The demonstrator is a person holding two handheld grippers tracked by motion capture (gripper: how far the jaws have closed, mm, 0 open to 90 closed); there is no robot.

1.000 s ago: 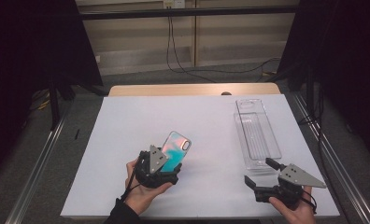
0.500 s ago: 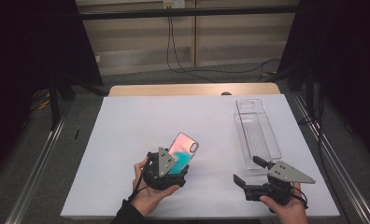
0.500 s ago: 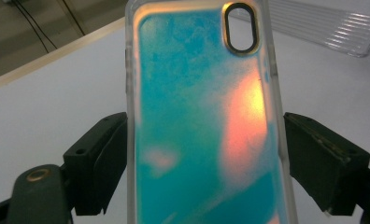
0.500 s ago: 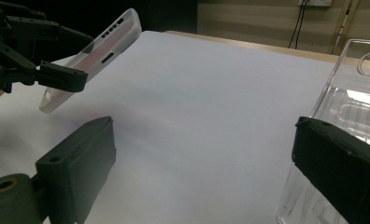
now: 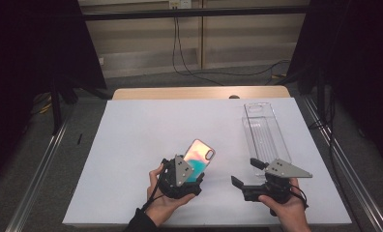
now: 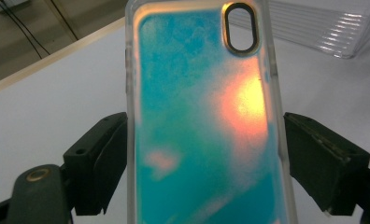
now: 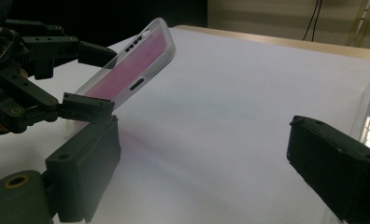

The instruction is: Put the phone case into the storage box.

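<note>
Iridescent phone case is already lifted off the white bench, clamped by its long edges in the left gripper at near centre, while the right gripper waits beside it, jaws apart, with the handover seemingly left.

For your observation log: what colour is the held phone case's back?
Iridescent teal with an orange-pink glow, phone case; clearest in left gripper view.

Even overhead light brightens the white desk, while the surroundings sink into near black. The phone case carries a soft orange glare patch and looks blurred up close. Near fingers are out of focus. Shadows beneath them stay faint and diffuse.
</note>
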